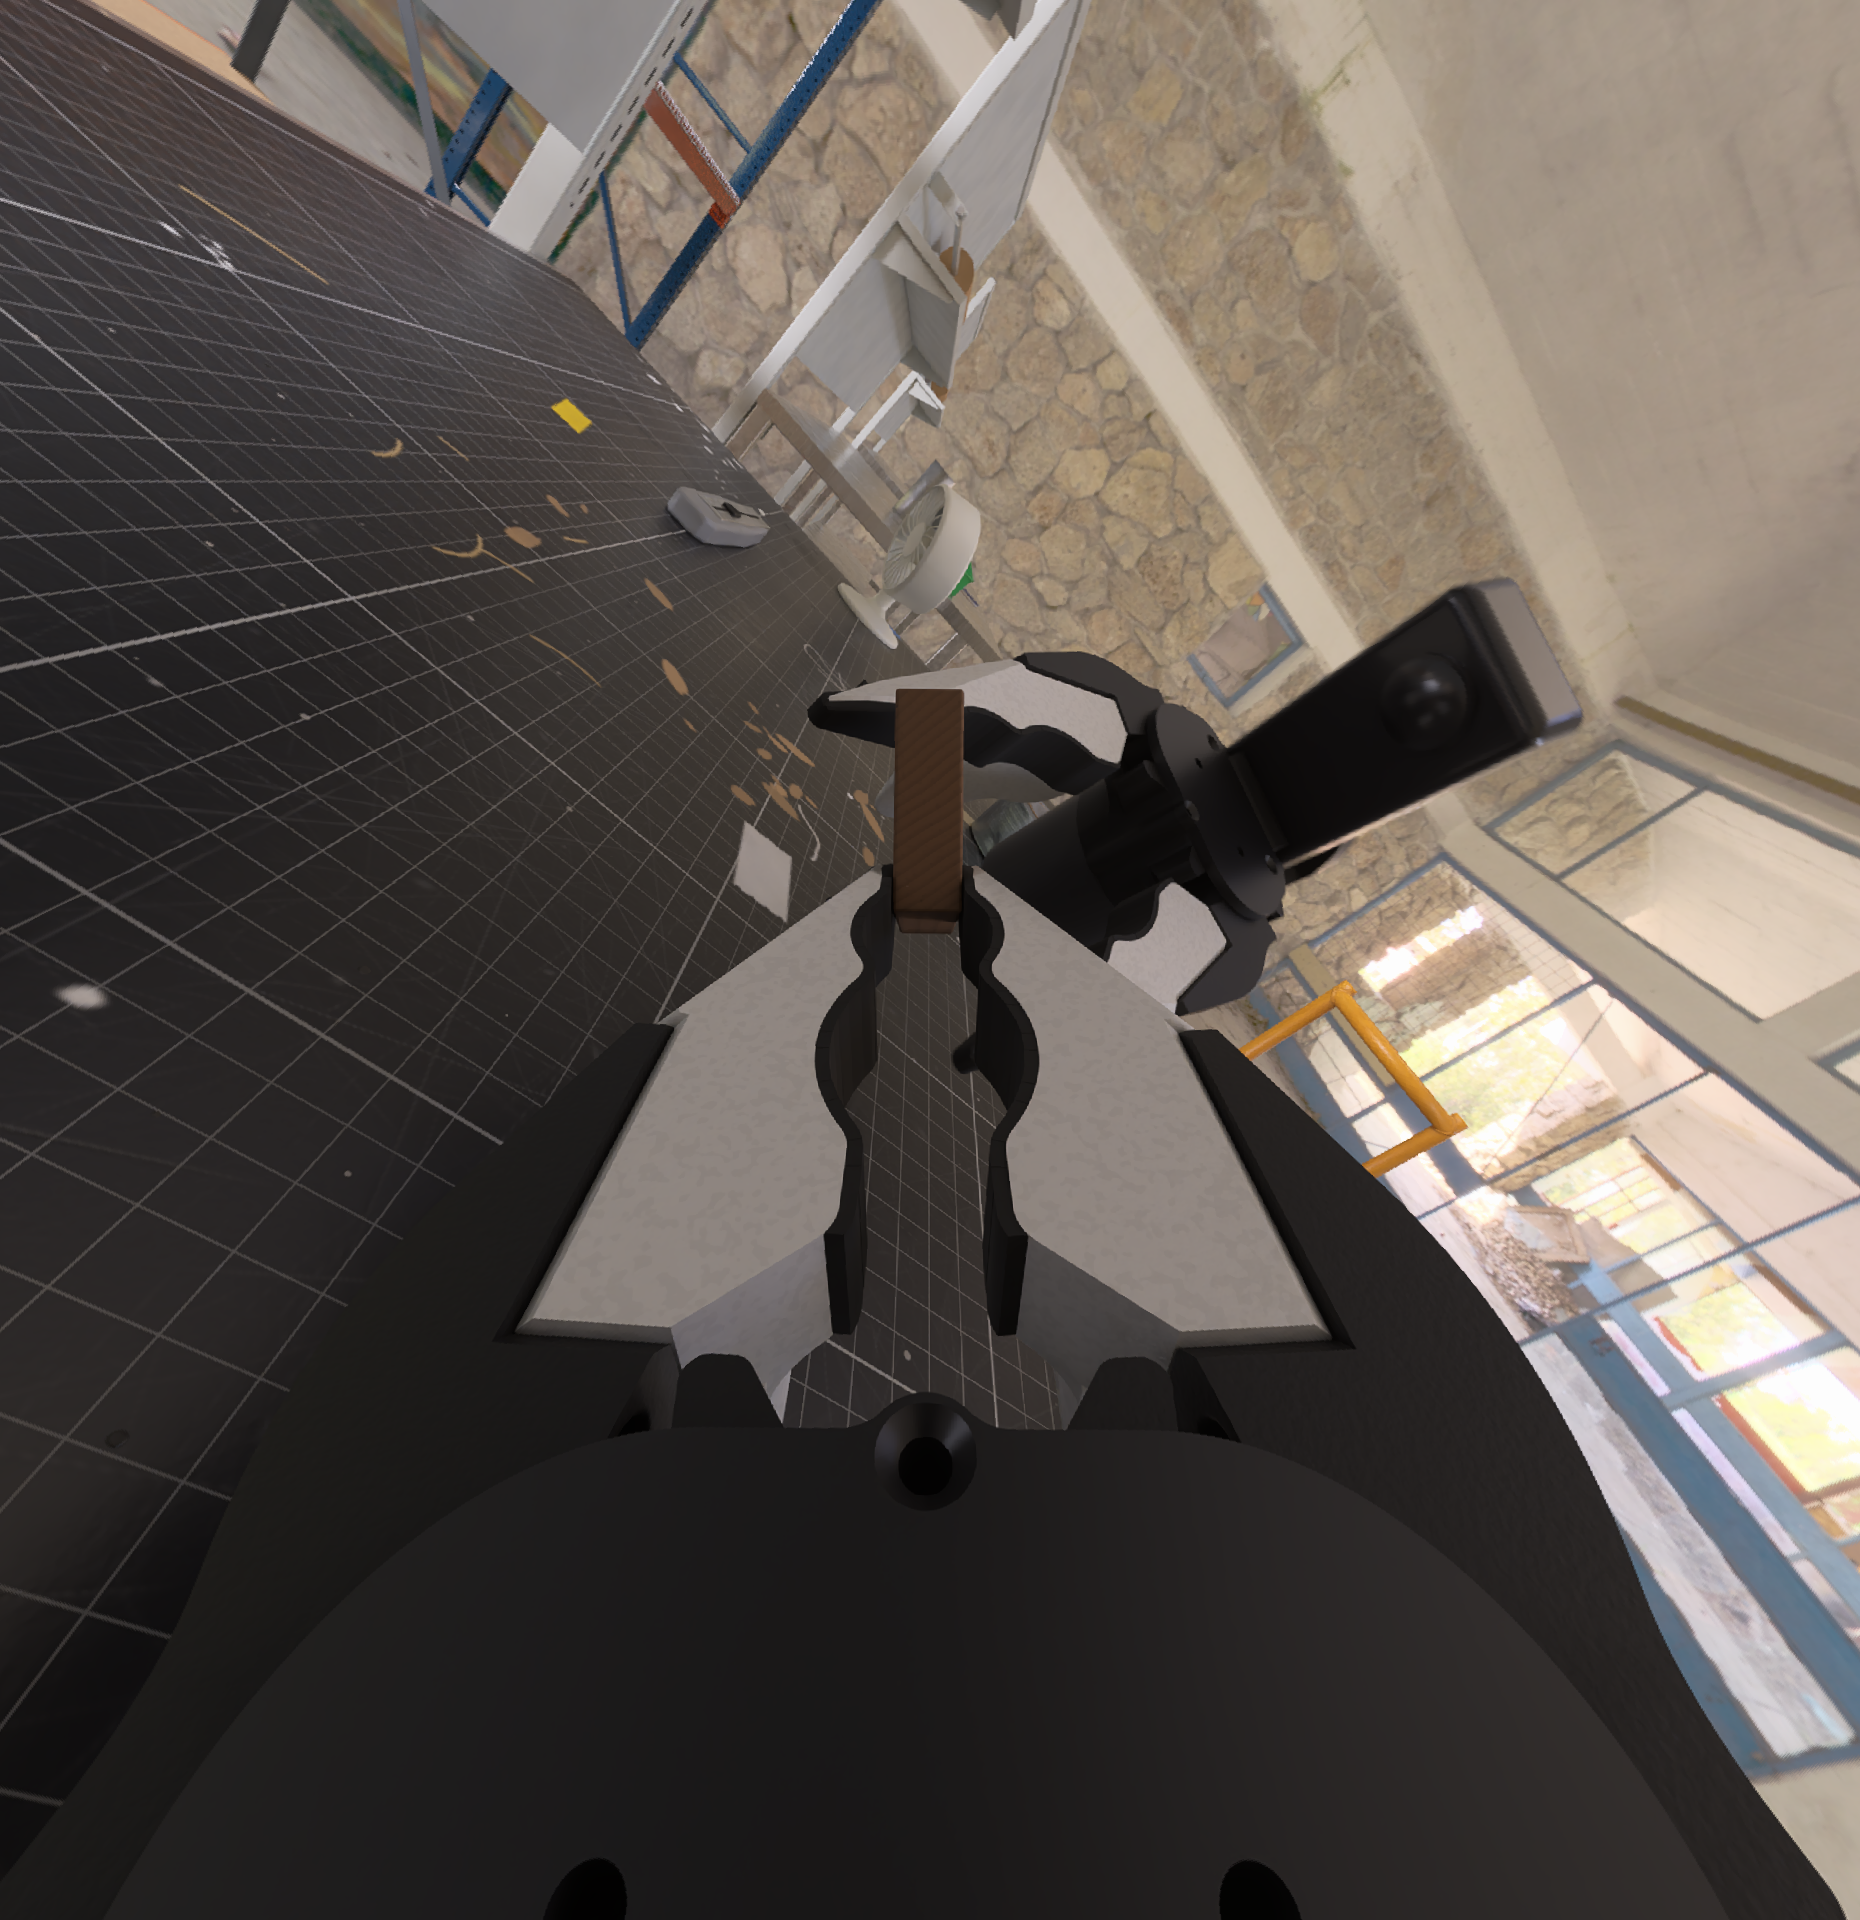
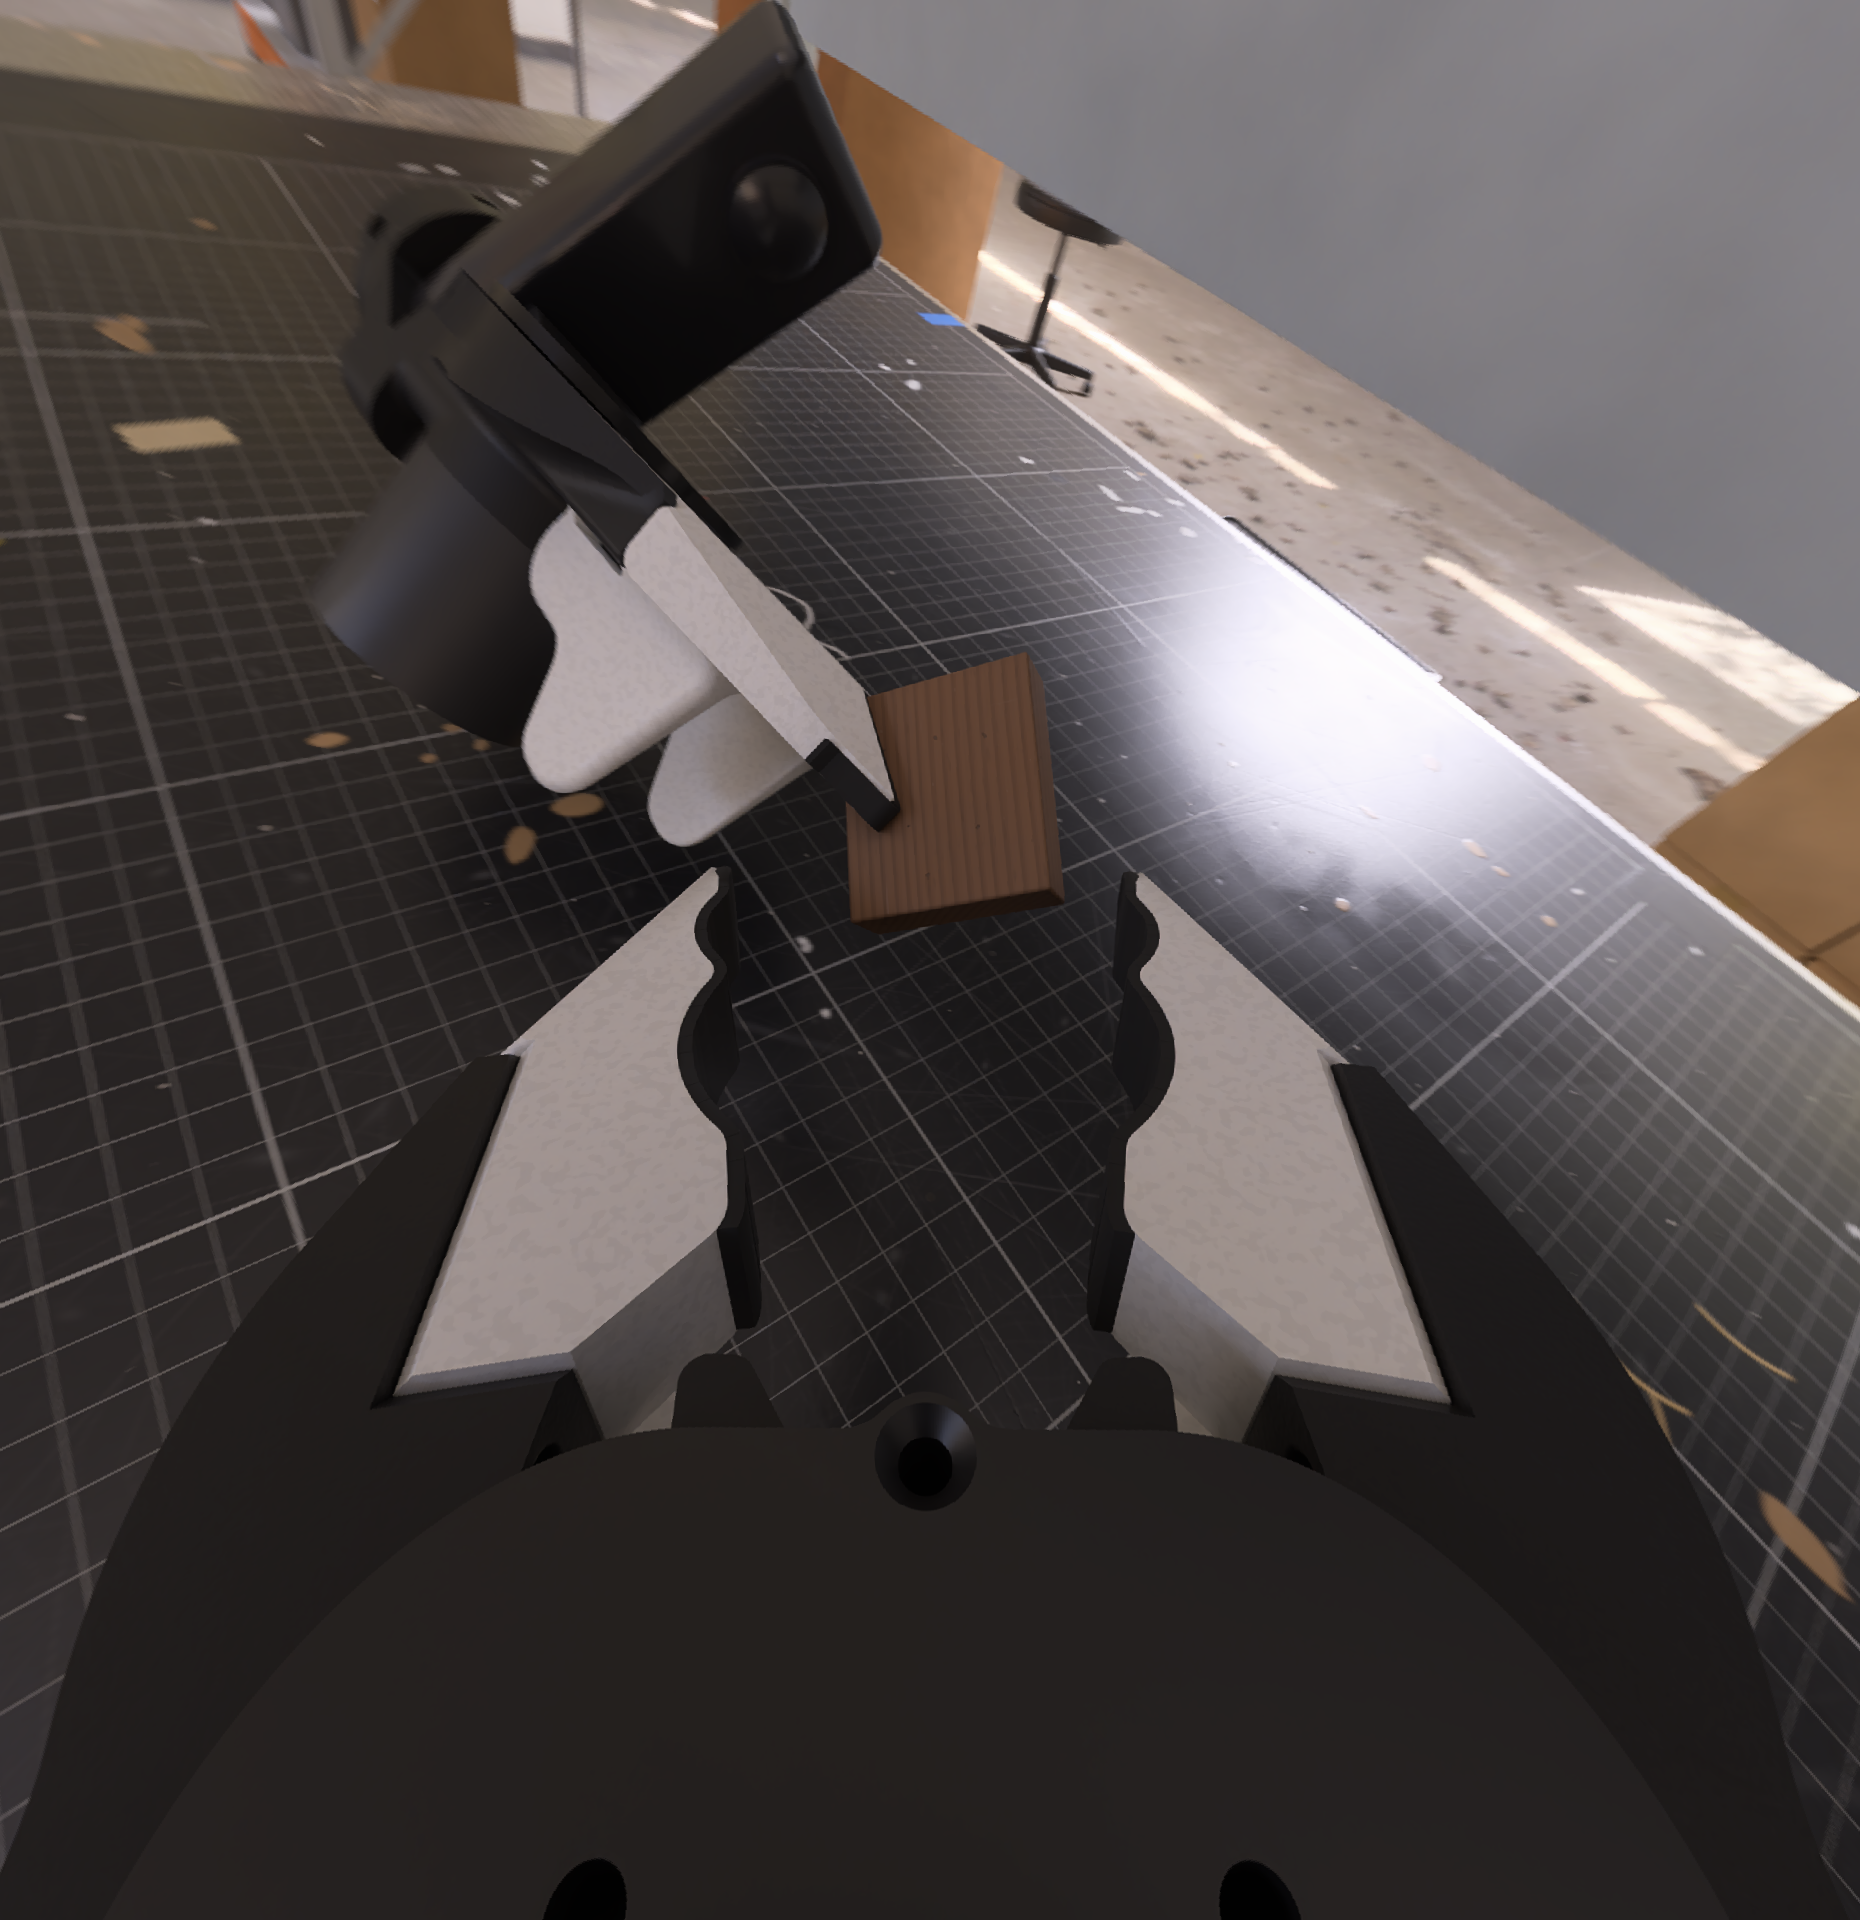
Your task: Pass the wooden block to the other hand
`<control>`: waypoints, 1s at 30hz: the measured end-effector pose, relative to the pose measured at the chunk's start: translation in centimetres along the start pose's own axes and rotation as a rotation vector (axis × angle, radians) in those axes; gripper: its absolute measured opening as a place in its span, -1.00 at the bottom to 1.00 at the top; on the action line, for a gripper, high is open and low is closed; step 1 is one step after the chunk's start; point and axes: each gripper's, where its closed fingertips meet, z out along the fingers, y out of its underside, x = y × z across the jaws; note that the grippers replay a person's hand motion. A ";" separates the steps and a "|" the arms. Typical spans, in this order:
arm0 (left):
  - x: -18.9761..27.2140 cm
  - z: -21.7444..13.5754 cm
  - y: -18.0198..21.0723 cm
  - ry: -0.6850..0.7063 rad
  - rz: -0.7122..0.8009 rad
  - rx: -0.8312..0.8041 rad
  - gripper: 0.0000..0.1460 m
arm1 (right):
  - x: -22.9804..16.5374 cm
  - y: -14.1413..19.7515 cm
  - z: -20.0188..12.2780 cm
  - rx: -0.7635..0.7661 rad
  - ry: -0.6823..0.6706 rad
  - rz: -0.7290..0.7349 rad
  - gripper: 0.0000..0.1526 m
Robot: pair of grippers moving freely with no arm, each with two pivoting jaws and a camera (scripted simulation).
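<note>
Wooden block (image 2: 952, 795): brown slab held in the air above the black gridded mat (image 2: 282, 935), at frame centre in both views.
Left gripper (image 1: 924, 894): fingertips pinched on the block's near end; in the right wrist view it reaches in from the upper left and clamps the block's left edge.
Right gripper (image 2: 924, 902): jaws spread wide, holding nothing; the block sits just beyond its fingertips, apart from them.
Right gripper, seen from left wrist view: enters from the right, its fingers flanking the block's far end.

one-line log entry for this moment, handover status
phase: handover, pre-transfer | left tool: shut on wooden block | right tool: open, near block, not gripping | block: held above black grid mat
</note>
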 end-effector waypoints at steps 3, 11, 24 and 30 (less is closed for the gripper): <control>-0.1 0.1 0.1 -0.012 -0.001 -0.004 -0.85 | 0.4 0.2 0.2 -0.012 0.075 -0.040 -0.12; -0.2 0.3 0.5 -0.021 0.004 -0.032 -0.85 | 0.5 0.4 0.1 -0.013 0.090 -0.116 -0.31; -0.4 0.4 0.6 -0.028 0.000 -0.039 -0.85 | 0.5 0.6 0.2 -0.025 0.083 -0.123 -0.45; -0.7 0.4 0.7 -0.043 -0.015 -0.048 -0.84 | 0.7 0.9 0.3 -0.040 0.111 -0.160 -0.45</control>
